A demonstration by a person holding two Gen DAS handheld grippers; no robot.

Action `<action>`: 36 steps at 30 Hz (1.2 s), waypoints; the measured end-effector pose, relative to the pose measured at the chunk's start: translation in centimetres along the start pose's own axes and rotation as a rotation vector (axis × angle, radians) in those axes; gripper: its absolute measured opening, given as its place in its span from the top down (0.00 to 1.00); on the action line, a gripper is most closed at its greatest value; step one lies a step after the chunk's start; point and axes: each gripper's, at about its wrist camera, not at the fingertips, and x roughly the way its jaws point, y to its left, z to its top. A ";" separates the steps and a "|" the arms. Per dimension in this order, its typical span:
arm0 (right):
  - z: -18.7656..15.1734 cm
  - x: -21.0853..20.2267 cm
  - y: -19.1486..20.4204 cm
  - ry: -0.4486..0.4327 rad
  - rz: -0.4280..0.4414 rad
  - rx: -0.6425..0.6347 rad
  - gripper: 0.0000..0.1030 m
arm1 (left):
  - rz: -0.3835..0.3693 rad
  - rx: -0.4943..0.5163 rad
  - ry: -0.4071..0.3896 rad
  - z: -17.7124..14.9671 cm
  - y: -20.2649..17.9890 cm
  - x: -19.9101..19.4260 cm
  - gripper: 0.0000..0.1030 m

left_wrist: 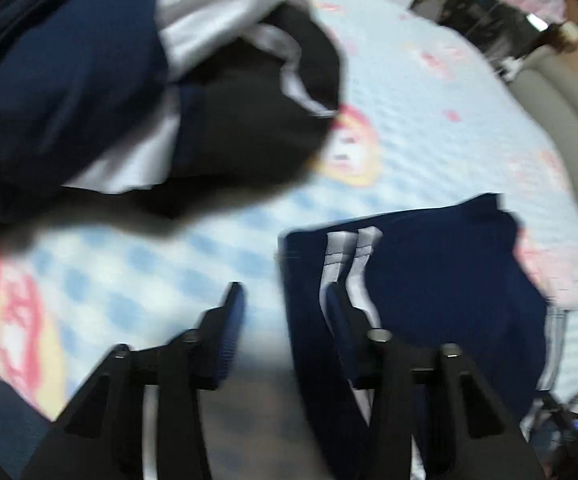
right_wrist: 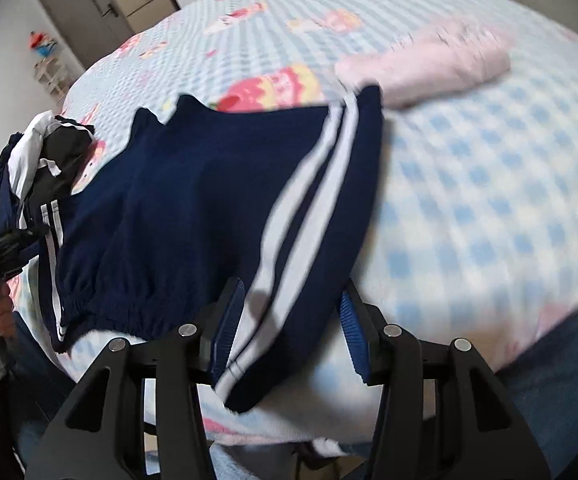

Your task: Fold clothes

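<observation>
The right gripper (right_wrist: pixel 291 312) is spread apart over the striped edge of the navy shorts (right_wrist: pixel 193 184), which lie flat on the checked bed (right_wrist: pixel 489 200). The left gripper (left_wrist: pixel 285 308) gapes empty, the shorts' edge under its right finger. Ahead-left sits a clothes pile (left_wrist: pixel 89 80); a pink garment (right_wrist: pixel 437 68) lies beyond the shorts.
</observation>
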 end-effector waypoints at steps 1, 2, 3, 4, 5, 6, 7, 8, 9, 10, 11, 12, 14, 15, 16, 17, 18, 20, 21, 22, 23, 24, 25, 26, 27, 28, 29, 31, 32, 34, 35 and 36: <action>0.3 0.1 0.0 0.004 -0.006 -0.001 0.50 | -0.001 0.002 -0.006 -0.3 0.0 -0.6 0.71; 0.4 0.3 -0.1 0.017 -0.021 0.008 0.49 | -0.003 0.004 -0.012 -0.7 0.0 -1.1 0.73; 0.3 0.6 -0.4 0.032 -0.024 0.020 0.49 | -0.006 0.007 -0.019 -1.0 -0.1 -1.7 0.73; 0.2 0.9 -0.6 0.046 -0.027 0.033 0.49 | -0.051 0.029 -0.039 -1.6 -0.9 -2.8 0.73; 0.1 1.0 -0.8 0.050 -0.022 0.039 0.49 | -0.094 0.065 -0.058 -2.3 -2.0 -3.5 0.73; -0.1 0.9 -0.8 0.049 -0.017 0.041 0.49 | -0.137 0.101 -0.076 -3.1 -3.1 -4.1 0.73; -0.4 0.8 -0.9 0.047 -0.013 0.043 0.49 | -0.176 0.137 -0.077 -3.8 -4.3 -4.5 0.72; -0.7 0.7 -0.9 0.046 -0.008 0.044 0.49 | -0.214 0.173 -0.077 -4.6 -5.5 -4.9 0.71; -1.0 0.7 -1.0 0.044 -0.004 0.046 0.49 | -0.245 0.192 -0.064 -5.3 -6.3 -4.7 0.71; -1.3 0.6 -1.0 0.043 0.001 0.048 0.49 | -0.274 0.212 -0.052 -6.0 -7.2 -4.6 0.71; -1.6 0.5 -1.1 0.041 0.005 0.050 0.49 | -0.267 0.218 -0.045 -6.3 -7.2 -4.5 0.71; -1.9 0.5 -1.1 0.040 0.010 0.051 0.49 | -0.259 0.224 -0.039 -6.5 -7.3 -4.4 0.71; -2.4 0.3 -1.2 0.037 0.019 0.055 0.51 | -0.243 0.236 -0.025 -7.0 -7.4 -4.3 0.69; -2.7 0.2 -1.2 0.035 0.023 0.057 0.53 | -0.235 0.242 -0.018 -7.2 -7.5 -4.2 0.69; -3.0 0.2 -1.3 0.034 0.028 0.058 0.53 | -0.227 0.248 -0.012 -7.5 -7.5 -4.2 0.69; -3.3 0.1 -1.3 0.032 0.032 0.060 0.54 | -0.219 0.254 -0.005 -7.7 -7.6 -4.1 0.68; -3.3 -0.3 -1.5 0.024 0.023 0.061 0.54 | -0.211 0.260 0.002 -7.9 -7.7 -4.0 0.69; -3.5 -1.3 -1.8 0.006 0.014 0.068 0.53 | -0.195 0.272 0.015 -8.4 -7.8 -3.9 0.70; -3.7 -1.8 -1.9 -0.005 0.014 0.074 0.53 | -0.190 0.278 0.022 -8.7 -7.8 -3.9 0.70; -3.7 -1.6 -1.9 -0.001 0.072 0.092 0.52 | -0.233 0.281 0.027 -8.9 -8.1 -3.9 0.70; -3.8 -1.5 -1.9 0.004 0.133 0.110 0.51 | -0.274 0.284 0.033 -9.2 -8.4 -4.0 0.70; -3.9 -1.3 -1.9 0.008 0.194 0.128 0.51 | -0.269 0.277 0.059 -9.3 -8.6 -3.2 0.70; -4.0 -0.7 -2.0 0.031 0.232 0.149 0.51 | -0.263 0.270 0.086 -9.5 -8.6 -2.5 0.70; -4.1 -0.1 -2.0 0.055 0.270 0.170 0.52 | -0.219 0.262 0.117 -9.7 -8.4 -1.7 0.70; -4.2 0.3 -2.0 0.073 0.254 0.165 0.55 | -0.178 0.255 0.147 -9.9 -8.1 -1.0 0.69; -4.4 0.7 -2.0 0.091 0.236 0.159 0.58 | -0.182 0.243 0.146 -10.0 -7.5 -1.2 0.69; -4.3 0.3 -2.1 0.083 0.202 0.142 0.60 | -0.185 0.232 0.145 -10.1 -7.0 -1.4 0.69; -4.3 -0.7 -2.2 0.064 0.134 0.105 0.61 | -0.182 0.244 0.131 -10.0 -7.0 -2.1 0.70; -4.2 -1.2 -2.3 0.055 0.100 0.086 0.61 | -0.181 0.250 0.125 -10.0 -7.0 -2.4 0.70; -4.0 -1.8 -3.0 0.041 0.106 0.096 0.59 | -0.183 0.259 0.133 -9.8 -7.5 -1.7 0.70; -3.8 -1.6 -3.1 0.047 0.140 0.107 0.59 | -0.184 0.263 0.136 -9.6 -7.8 -1.3 0.70; -3.7 -1.4 -3.1 0.054 0.176 0.119 0.59 | -0.185 0.268 0.140 -9.5 -8.1 -1.0 0.70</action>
